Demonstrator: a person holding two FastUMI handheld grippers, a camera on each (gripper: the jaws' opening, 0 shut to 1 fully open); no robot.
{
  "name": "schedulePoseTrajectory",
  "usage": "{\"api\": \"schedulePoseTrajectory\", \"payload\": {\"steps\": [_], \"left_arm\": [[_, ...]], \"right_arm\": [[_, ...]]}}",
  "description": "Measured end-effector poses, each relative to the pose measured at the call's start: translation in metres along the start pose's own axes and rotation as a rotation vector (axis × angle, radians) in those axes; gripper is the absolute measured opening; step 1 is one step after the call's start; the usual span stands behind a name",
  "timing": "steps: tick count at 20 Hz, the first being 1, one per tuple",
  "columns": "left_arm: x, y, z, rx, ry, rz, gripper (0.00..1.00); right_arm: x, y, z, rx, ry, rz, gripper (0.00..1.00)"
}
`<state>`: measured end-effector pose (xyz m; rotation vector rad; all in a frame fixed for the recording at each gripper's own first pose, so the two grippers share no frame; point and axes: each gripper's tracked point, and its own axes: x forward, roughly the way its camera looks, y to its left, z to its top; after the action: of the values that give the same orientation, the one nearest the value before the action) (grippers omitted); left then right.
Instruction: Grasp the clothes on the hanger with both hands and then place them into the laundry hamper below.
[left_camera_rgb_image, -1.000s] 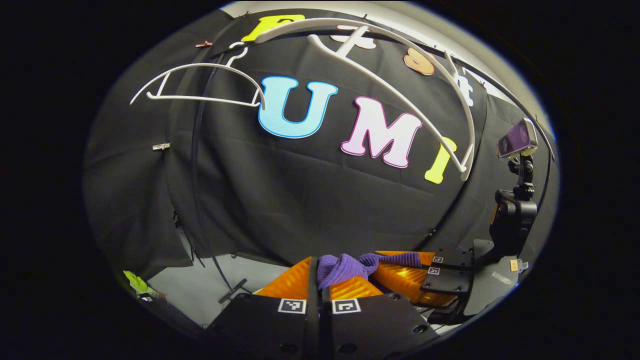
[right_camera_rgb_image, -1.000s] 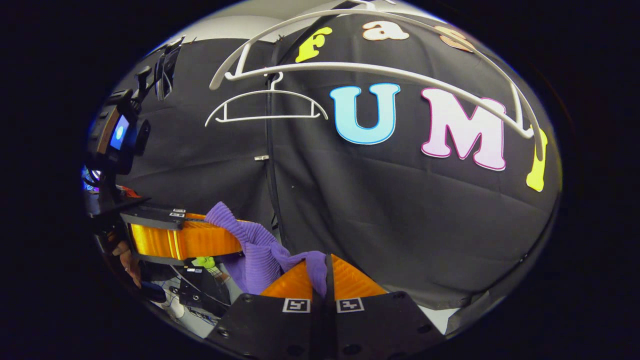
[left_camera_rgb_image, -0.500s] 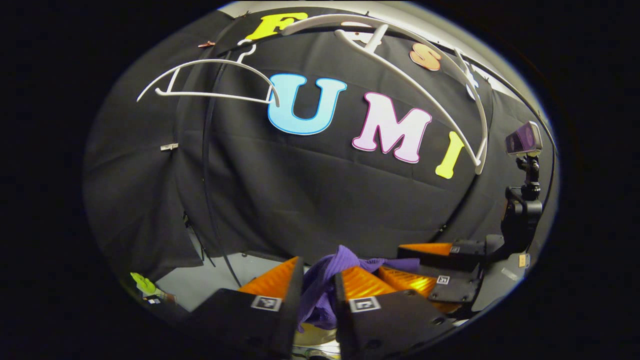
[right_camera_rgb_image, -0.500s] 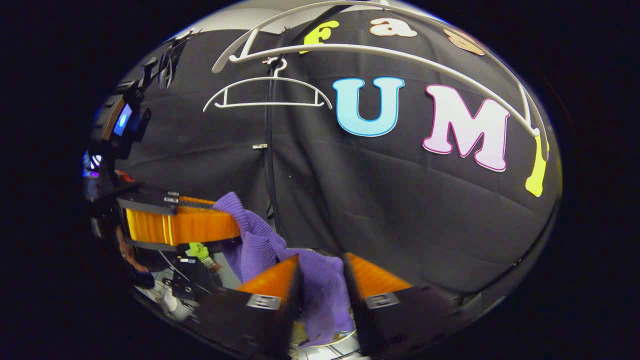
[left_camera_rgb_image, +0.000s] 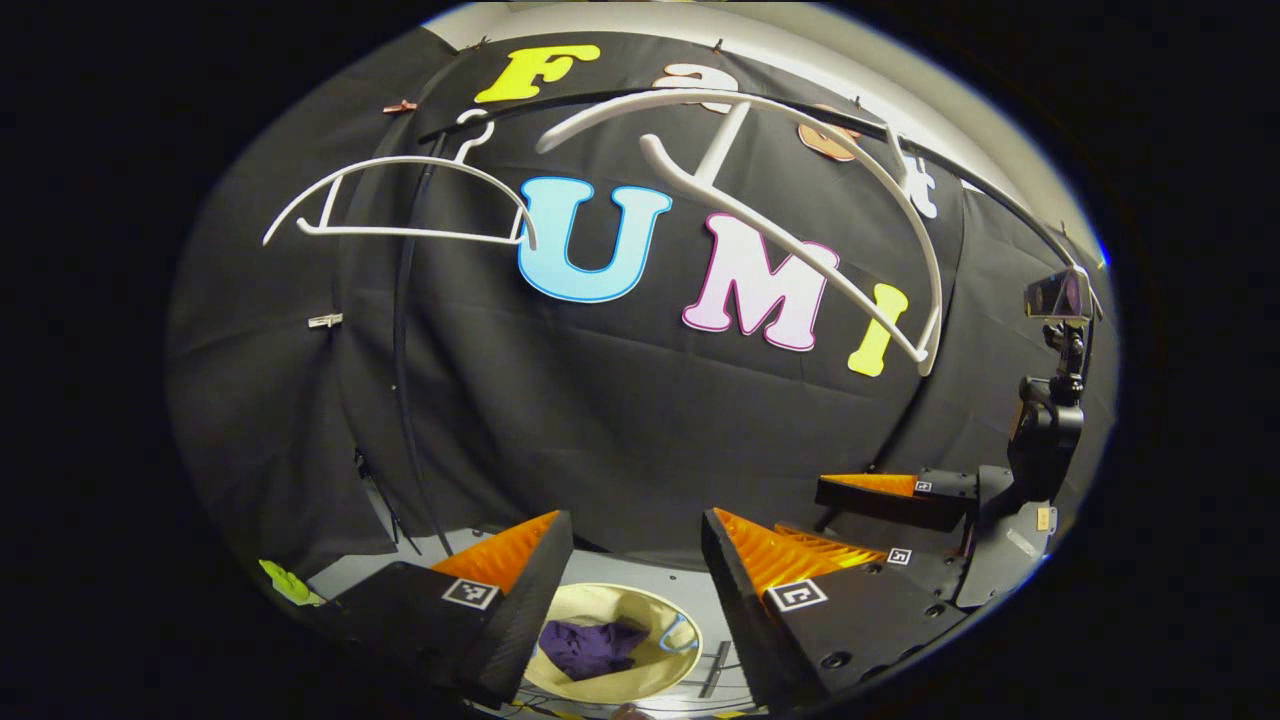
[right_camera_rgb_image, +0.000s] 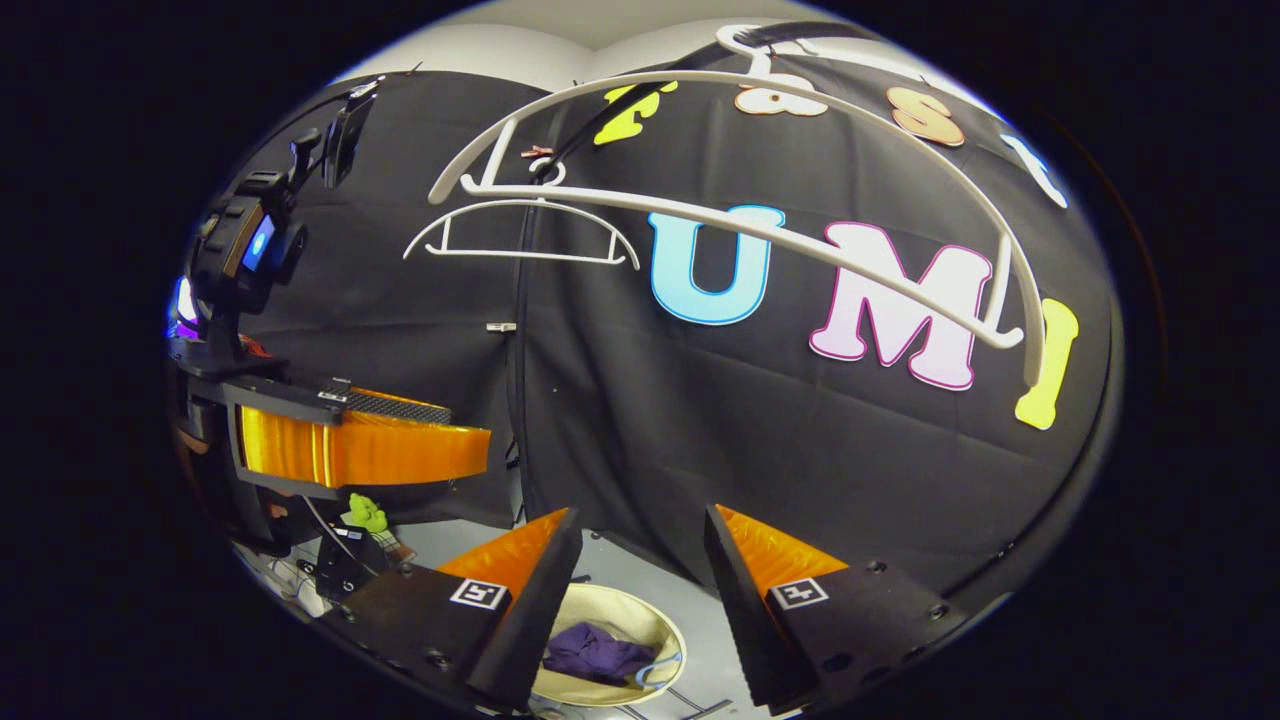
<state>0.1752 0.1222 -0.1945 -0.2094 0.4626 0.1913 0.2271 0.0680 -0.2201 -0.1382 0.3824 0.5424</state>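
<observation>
Though dim, clothes (left_camera_rgb_image: 590, 645) below fingers (left_camera_rgb_image: 520, 585).

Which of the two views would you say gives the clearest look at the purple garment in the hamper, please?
The right gripper view: the purple garment lies in the hamper, framed between open fingers. The left gripper view shows the garment similarly, partly cut by one finger.

A purple garment (left_camera_rgb_image: 590, 646) lay in a cream laundry hamper (left_camera_rgb_image: 660, 610) with a pale blue handle loop. Two white hangers (left_camera_rgb_image: 400, 200) hung before the black cloth wall (left_camera_rgb_image: 600, 420). A small lime-green object (right_camera_rgb_image: 367, 515) stood on the grey floor (left_camera_rgb_image: 400, 572).
</observation>
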Motion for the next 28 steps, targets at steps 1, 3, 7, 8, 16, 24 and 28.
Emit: {"api": "schedulePoseTrajectory", "payload": {"steps": [1,3,7,8,16,24,28], "left_arm": [[-0.004,-0.001,0.001,-0.001,-0.005,-0.007,0.82],[-0.015,-0.007,0.003,0.003,-0.011,-0.030,0.84],[-0.051,-0.021,0.026,0.045,-0.081,-0.089,0.95],[-0.062,-0.024,0.033,0.060,-0.100,-0.110,0.95],[-0.189,-0.051,0.092,0.157,-0.305,-0.320,0.93],[-0.259,-0.054,0.093,0.199,-0.407,-0.347,0.95],[-0.266,-0.057,0.094,0.204,-0.415,-0.356,0.95]], "right_arm": [[-0.003,0.001,0.000,-0.001,-0.004,-0.005,0.80],[-0.012,0.004,0.003,0.003,-0.002,-0.024,0.82],[-0.053,0.004,0.033,-0.007,-0.072,-0.125,0.98],[-0.068,0.002,0.045,-0.008,-0.096,-0.165,0.98],[-0.187,0.047,0.122,0.101,-0.340,-0.445,0.98],[-0.242,0.097,0.134,0.086,-0.392,-0.504,0.97],[-0.252,0.101,0.136,0.088,-0.407,-0.512,0.99]]}}
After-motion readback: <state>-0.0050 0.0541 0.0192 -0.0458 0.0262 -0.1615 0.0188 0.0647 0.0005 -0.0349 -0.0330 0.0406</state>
